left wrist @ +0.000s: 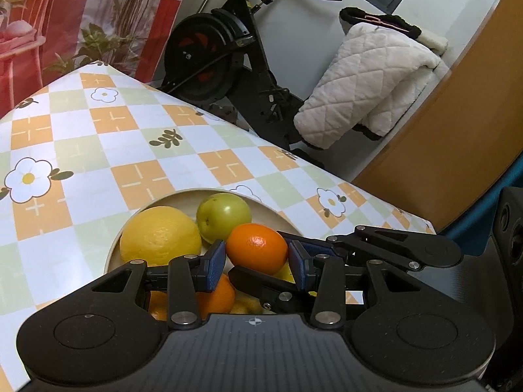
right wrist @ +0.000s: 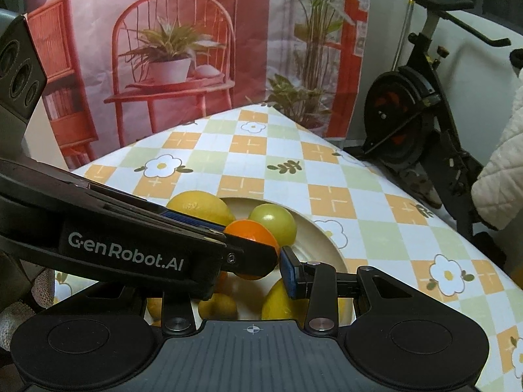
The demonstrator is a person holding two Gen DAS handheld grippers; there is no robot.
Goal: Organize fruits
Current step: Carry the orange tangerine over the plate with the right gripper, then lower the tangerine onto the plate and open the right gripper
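A small orange point(left wrist: 256, 248) hangs just above a cream bowl point(left wrist: 183, 194) on the checked tablecloth. My left gripper point(left wrist: 256, 261) is shut on it, a blue pad point(left wrist: 215, 263) pressing each side. My right gripper point(left wrist: 258, 254) reaches in from the right. One of its fingers lies over the orange and the other under it, so it also looks shut on it. In the right wrist view the orange point(right wrist: 250, 230) sits between the left gripper's point(right wrist: 251, 241) fingers. There the right gripper point(right wrist: 251, 274) shows only its right pad point(right wrist: 289, 271), close against the orange. The bowl point(right wrist: 327, 238) holds a large lemon point(left wrist: 160, 235), a green apple point(left wrist: 224, 217) and more citrus.
The table point(left wrist: 98, 150) ends just beyond the bowl on the right. Past that edge stand an exercise bike point(left wrist: 228, 49) and a white quilted jacket point(left wrist: 366, 81), with a wooden panel point(left wrist: 457, 130) beside them. A printed red backdrop point(right wrist: 170, 49) hangs behind the table.
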